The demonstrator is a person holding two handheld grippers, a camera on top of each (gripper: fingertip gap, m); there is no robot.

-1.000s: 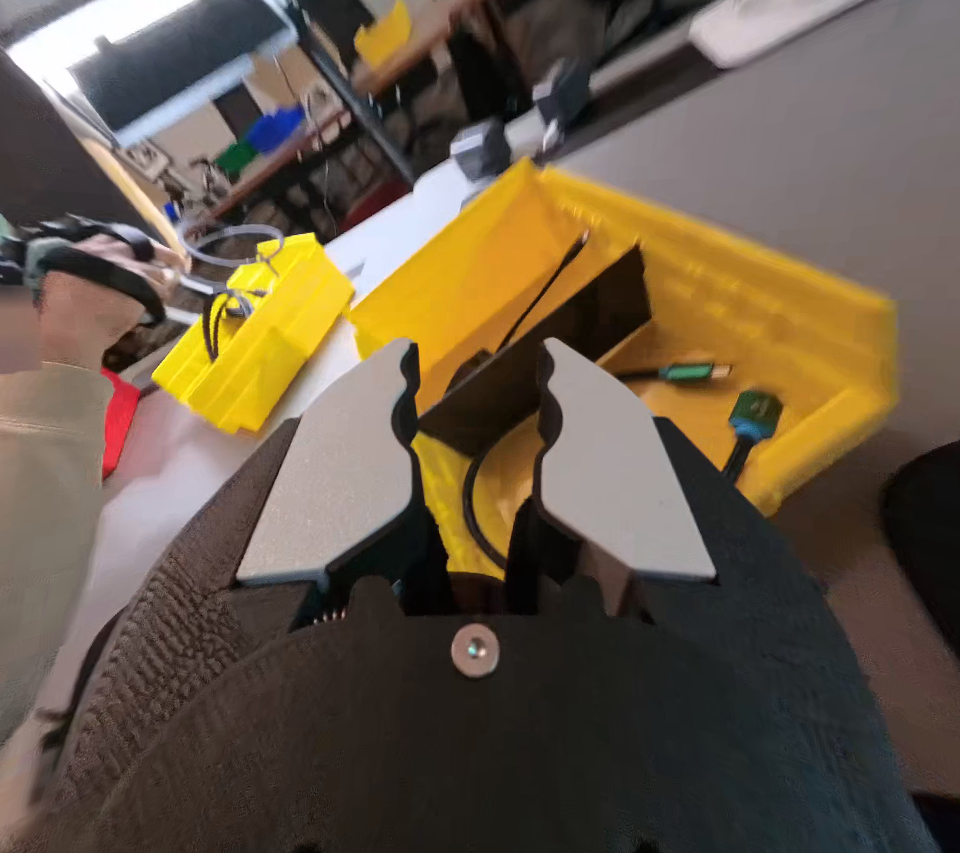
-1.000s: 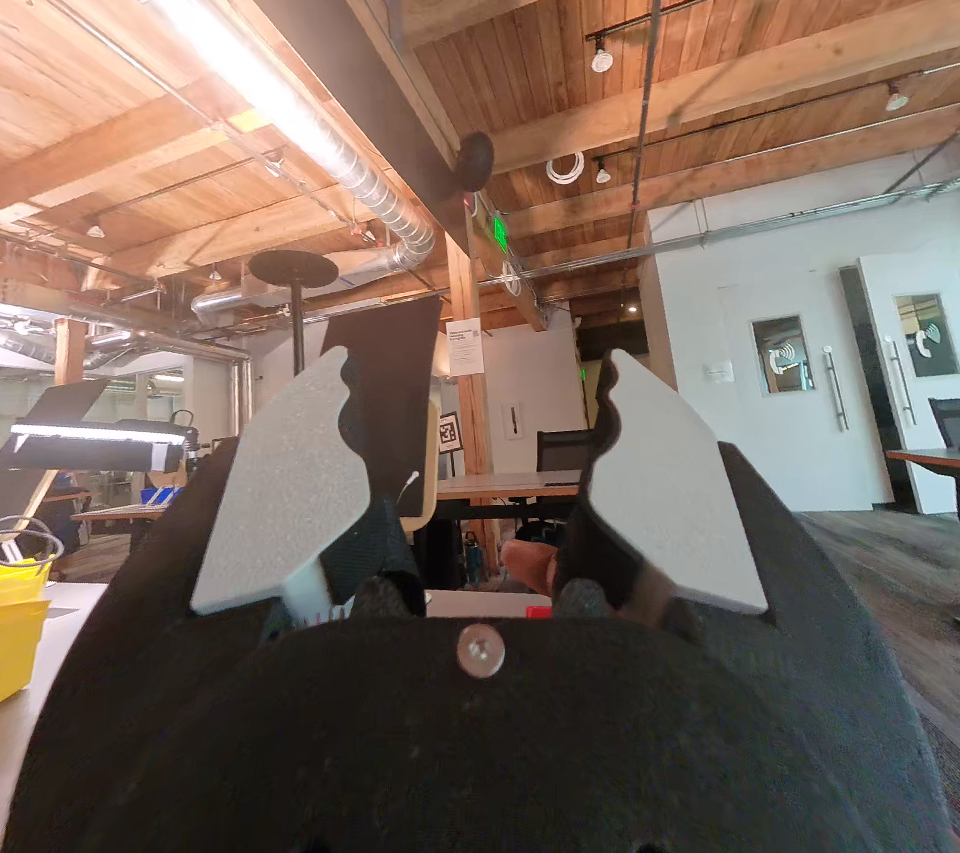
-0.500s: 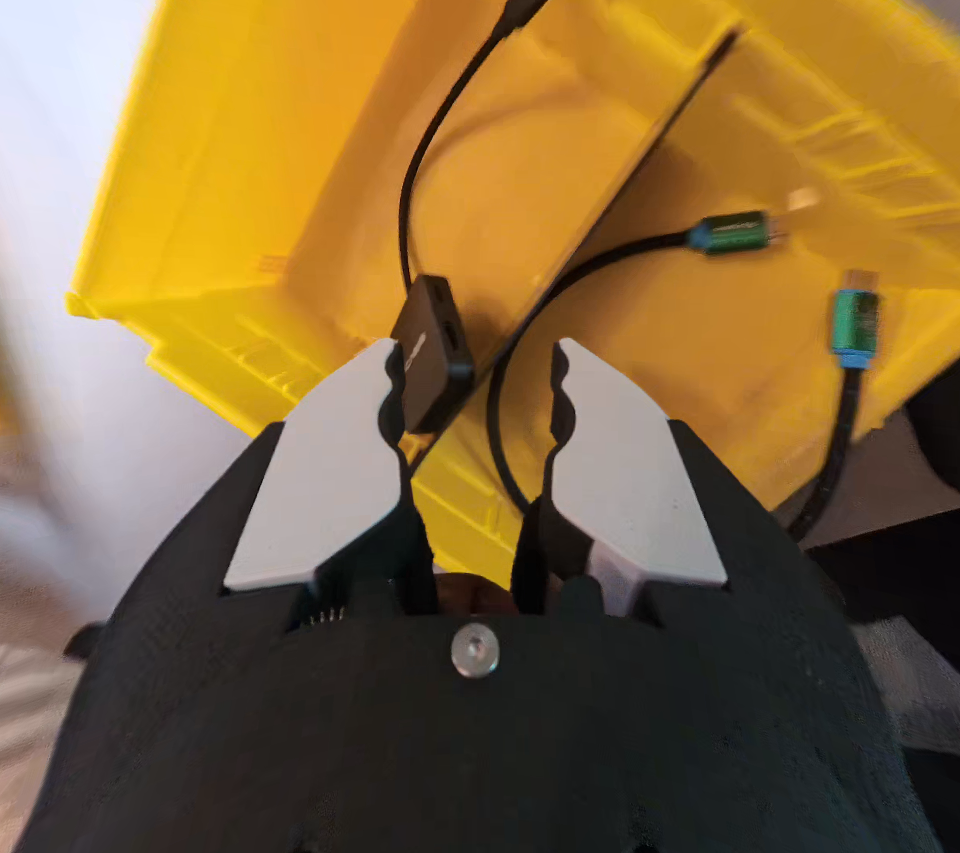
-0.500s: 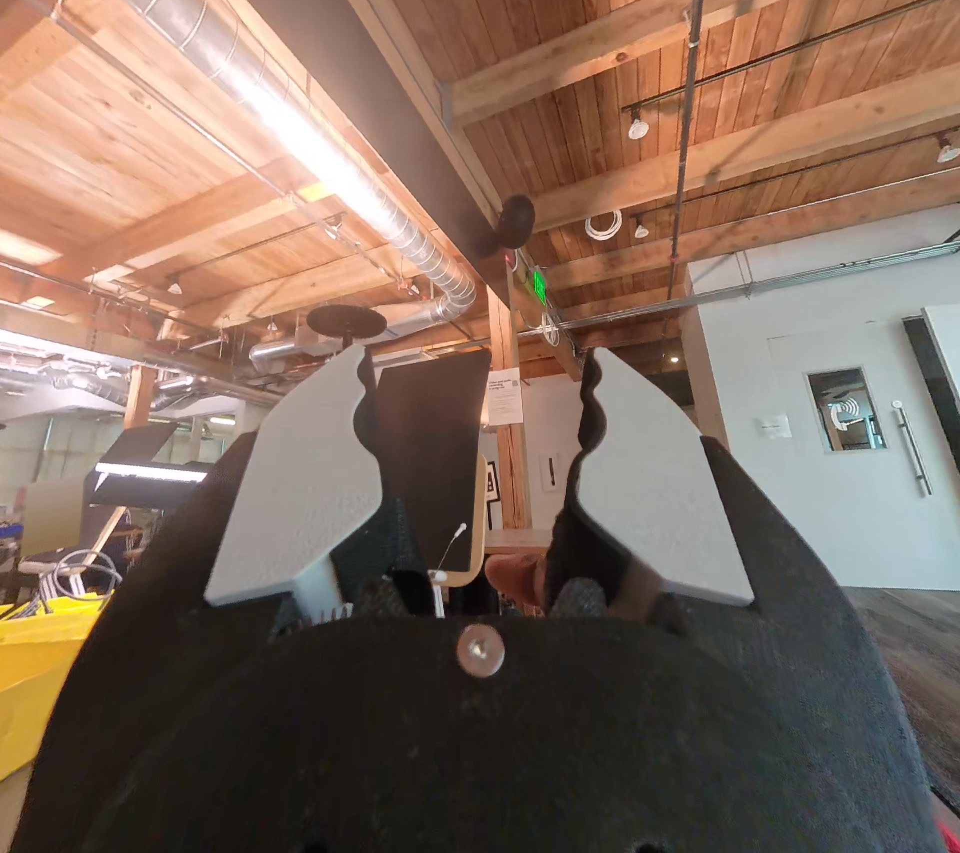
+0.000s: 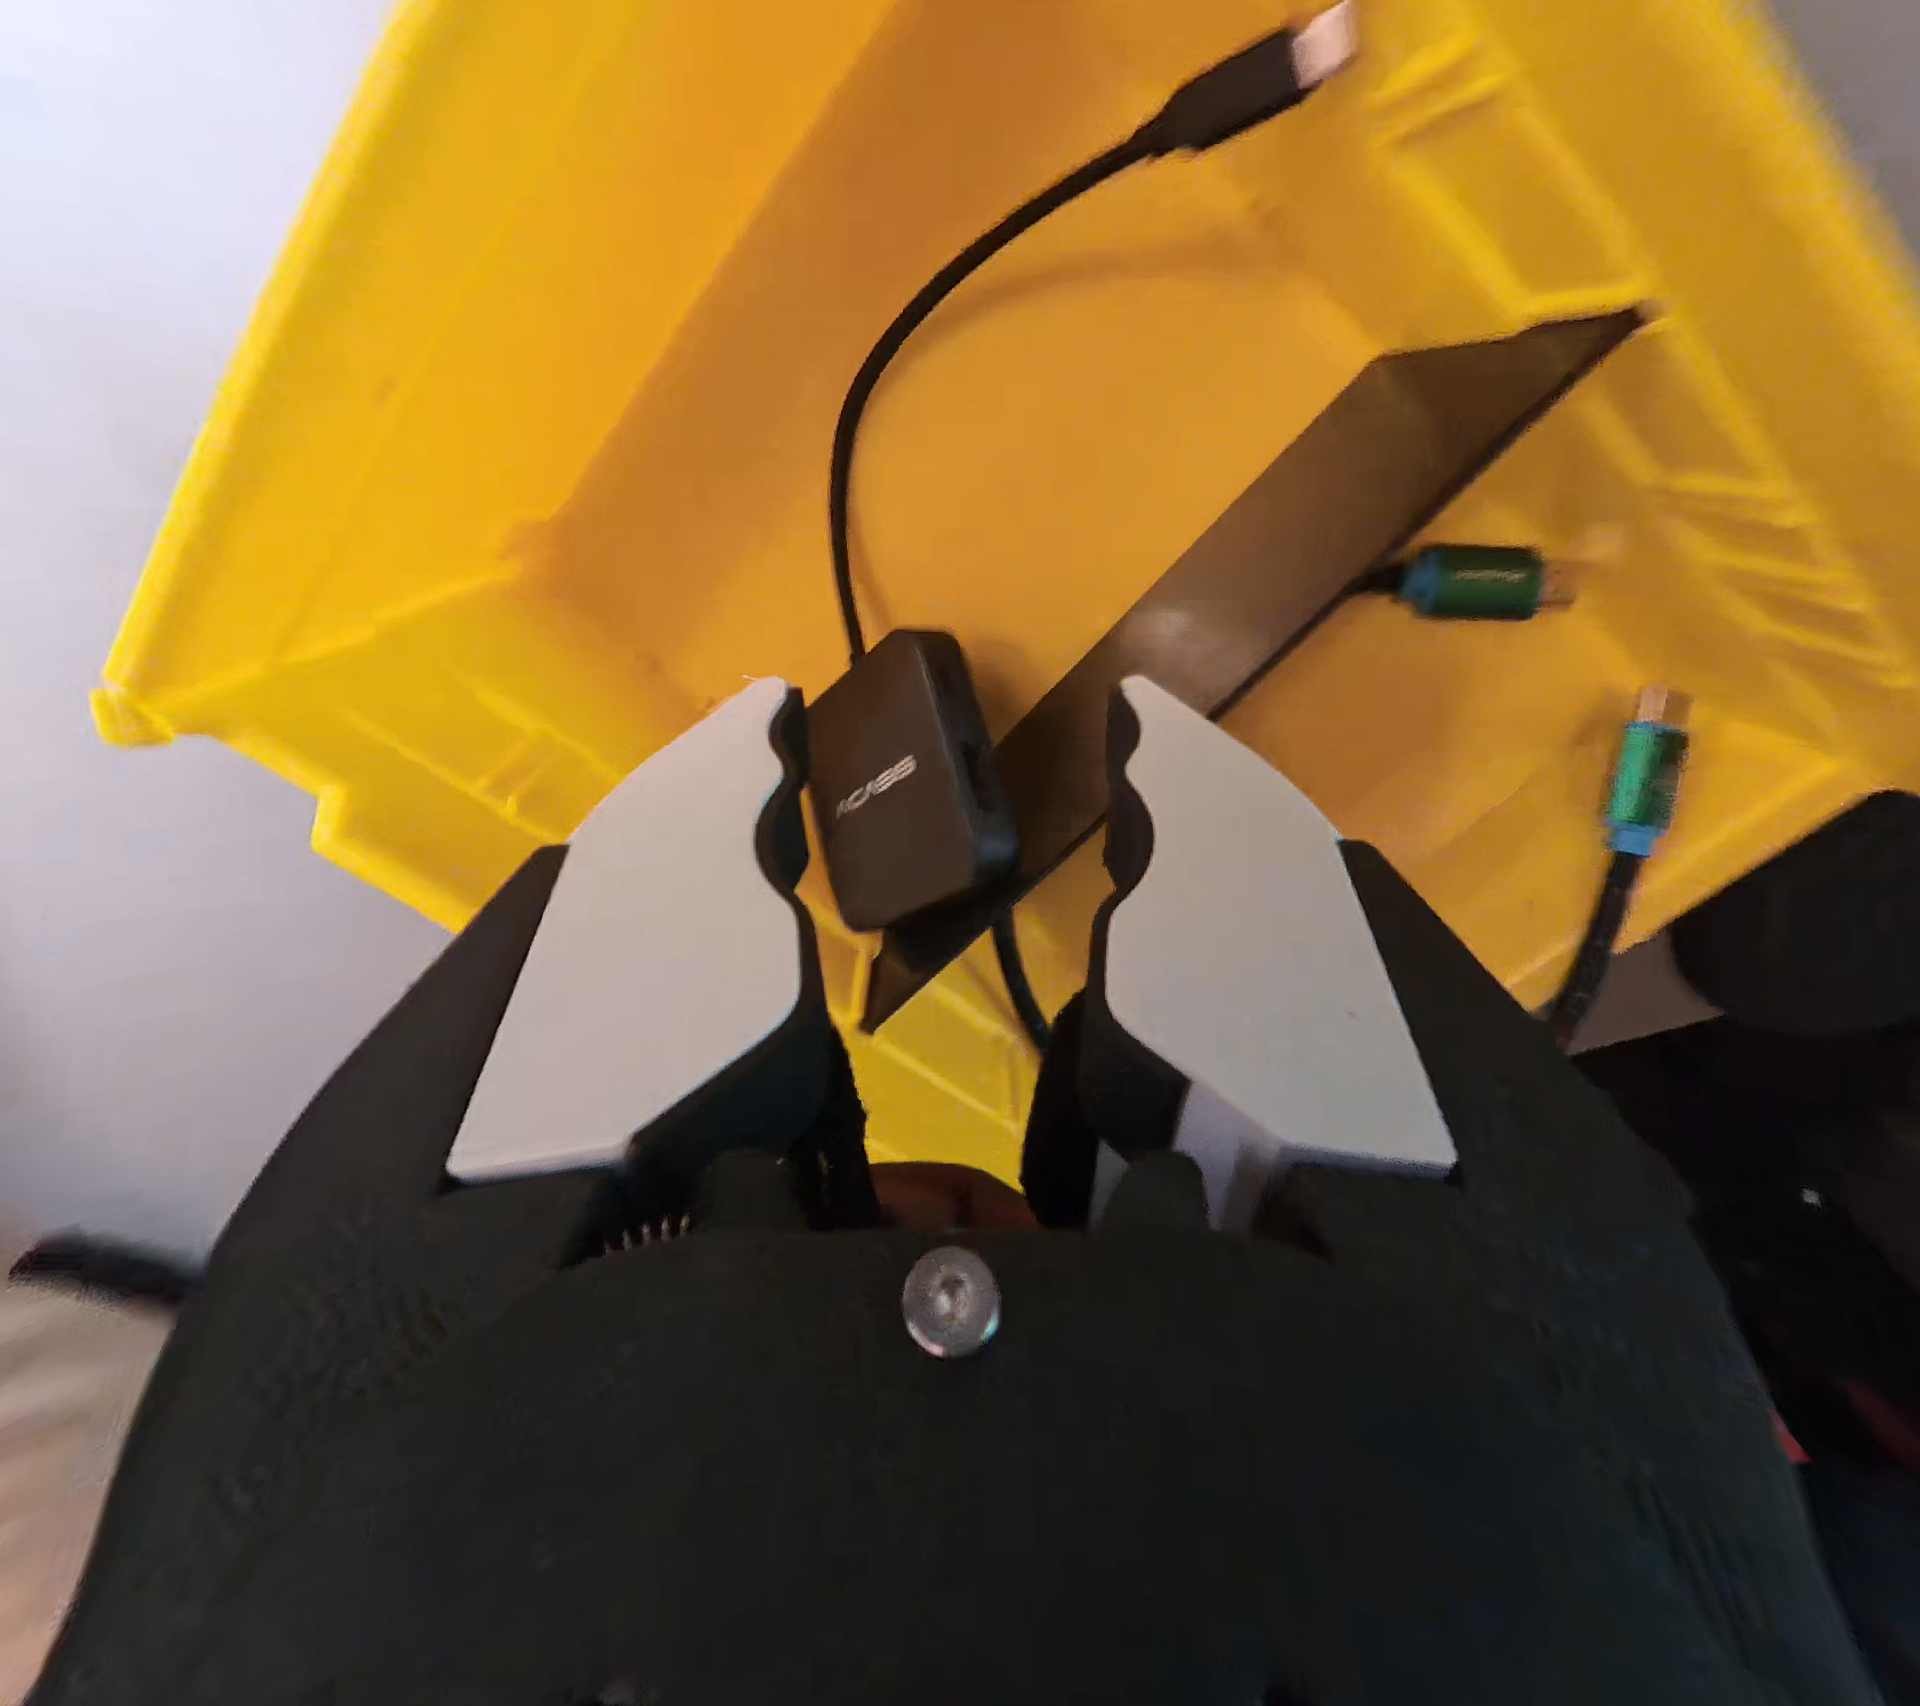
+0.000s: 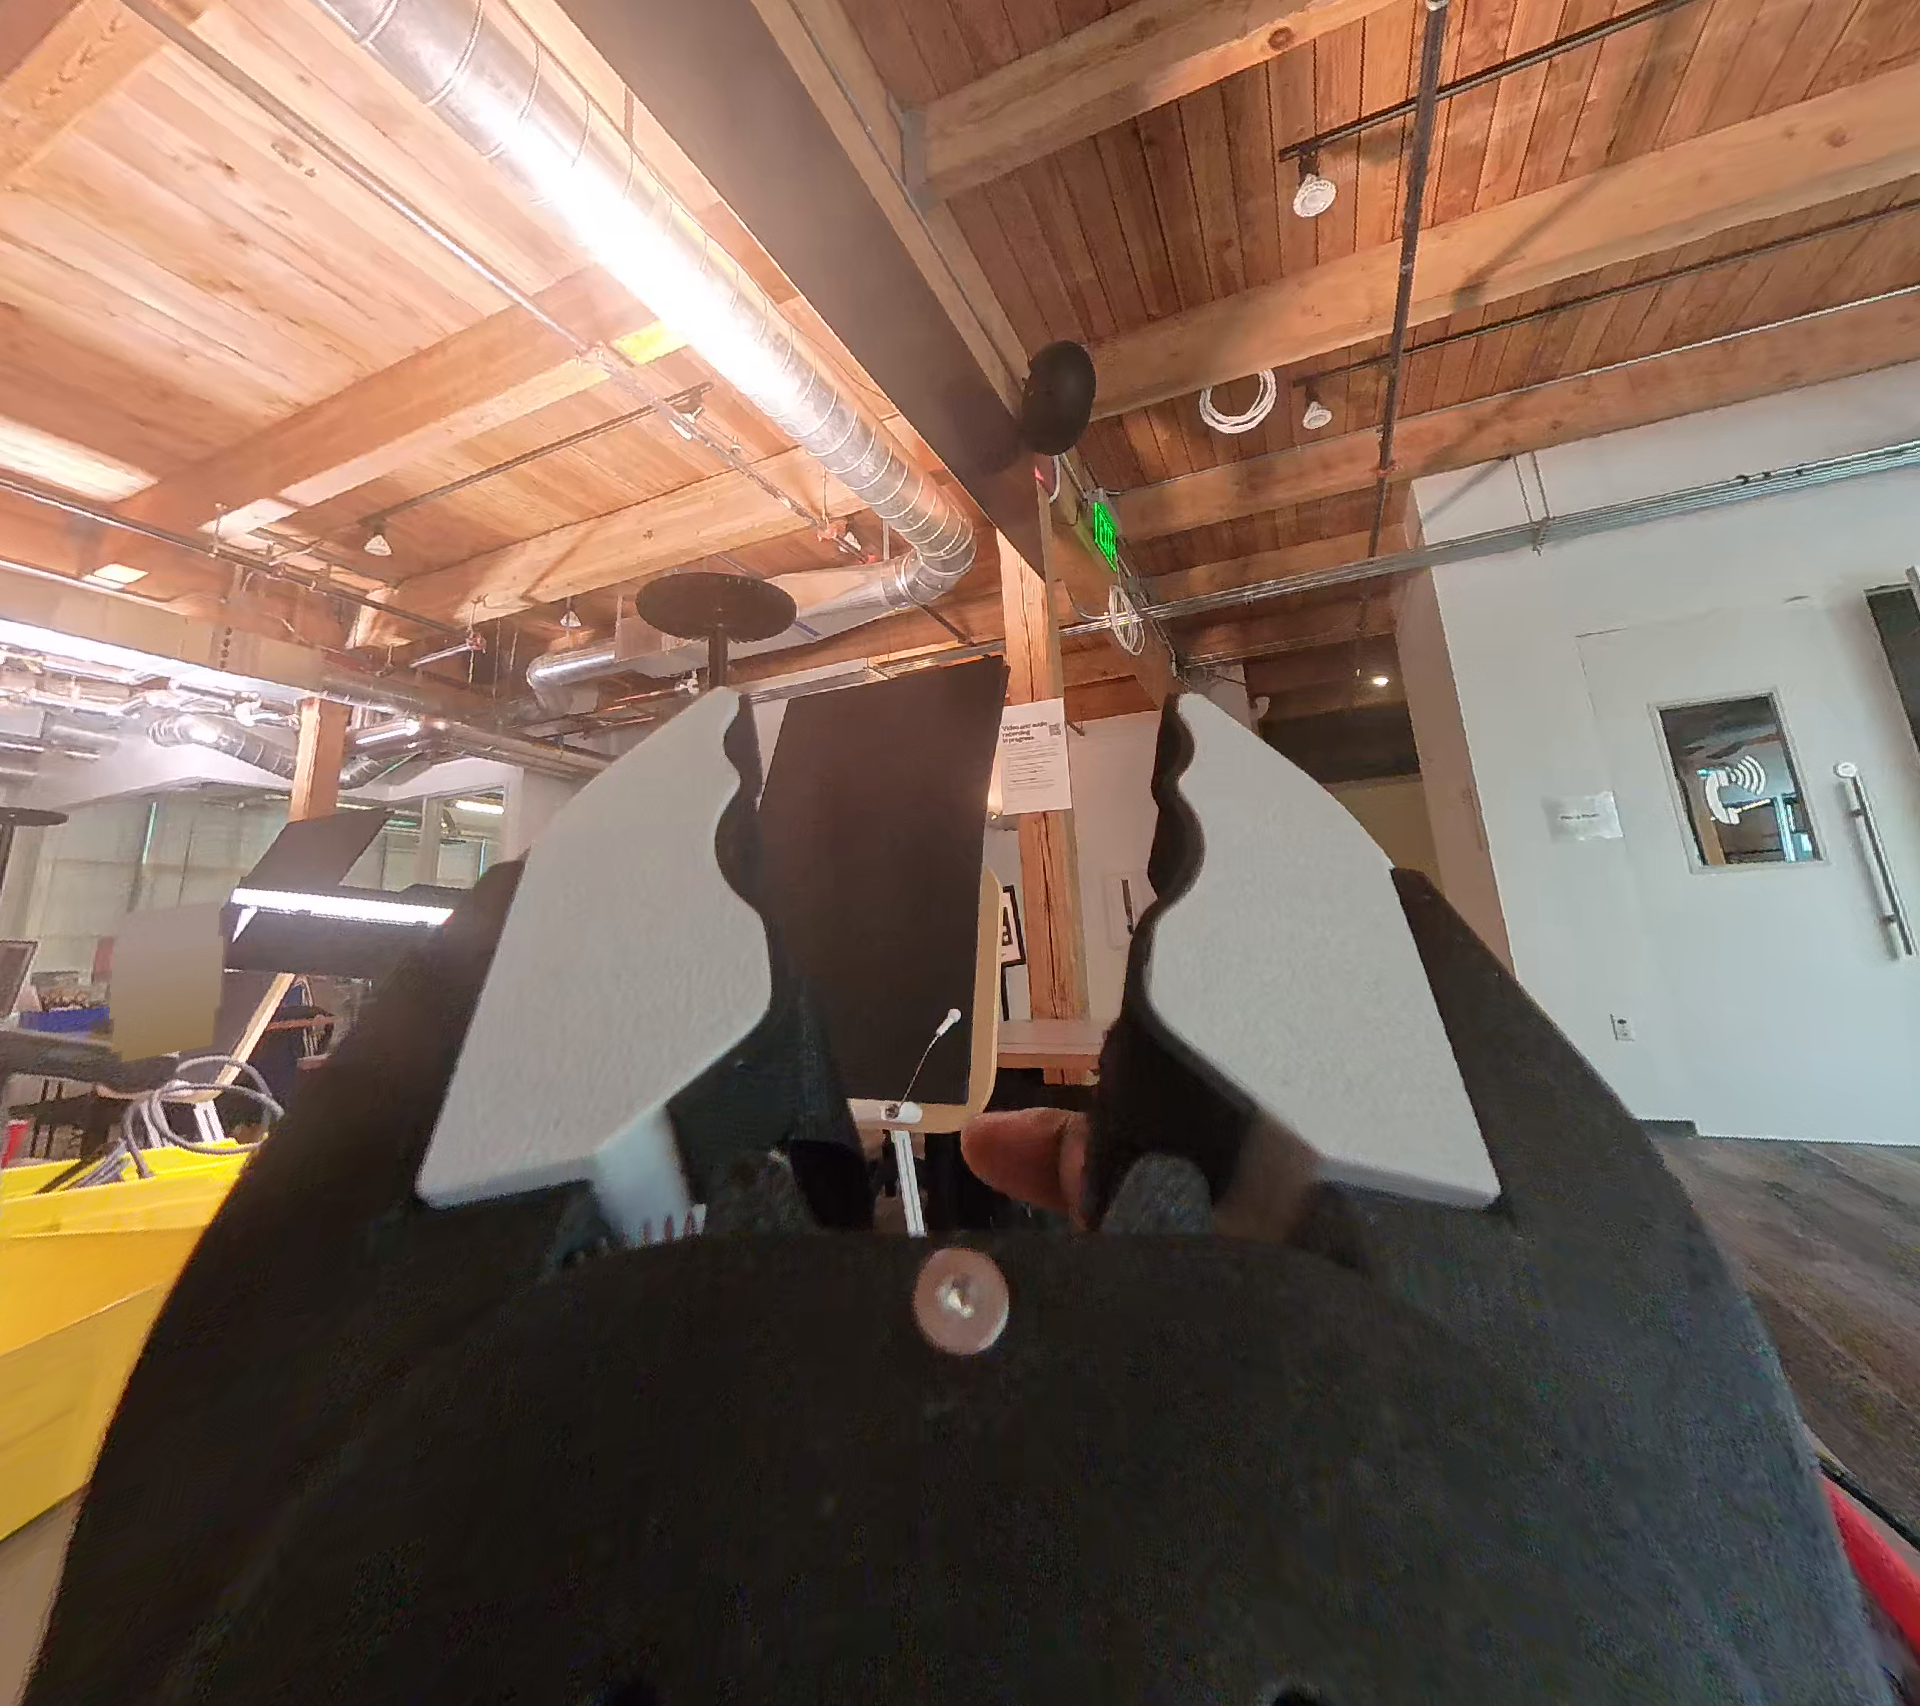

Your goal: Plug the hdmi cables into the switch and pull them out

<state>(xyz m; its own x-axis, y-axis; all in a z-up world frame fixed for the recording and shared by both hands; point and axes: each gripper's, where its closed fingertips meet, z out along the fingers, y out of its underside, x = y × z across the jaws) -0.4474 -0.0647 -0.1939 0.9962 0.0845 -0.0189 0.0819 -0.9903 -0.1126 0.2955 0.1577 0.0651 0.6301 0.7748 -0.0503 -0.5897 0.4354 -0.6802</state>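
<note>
In the left wrist view a small black HDMI switch [image 5: 906,783] lies in the left compartment of a yellow bin [image 5: 499,326], against a black divider [image 5: 1299,534]. Its black pigtail cable [image 5: 883,368] curves up to a plug [image 5: 1247,87]. Two HDMI plugs with green shells [image 5: 1475,581] [image 5: 1642,773] lie in the right compartment. My left gripper [image 5: 951,706] is open, just above the switch, its left finger beside the switch's edge. My right gripper [image 6: 951,711] is open and empty, pointing up at the ceiling, away from the bin.
The bin stands on a pale table [image 5: 156,98]. In the right wrist view another yellow bin [image 6: 73,1261] with loose cables sits at the left. A black panel [image 6: 873,877] on a stand and a wooden post [image 6: 1039,877] stand ahead. A studio light [image 6: 332,908] is at the left.
My left gripper has swung from a distant, level look at the bin down over it and closed in on the switch. My right gripper has tilted up a little and stayed open.
</note>
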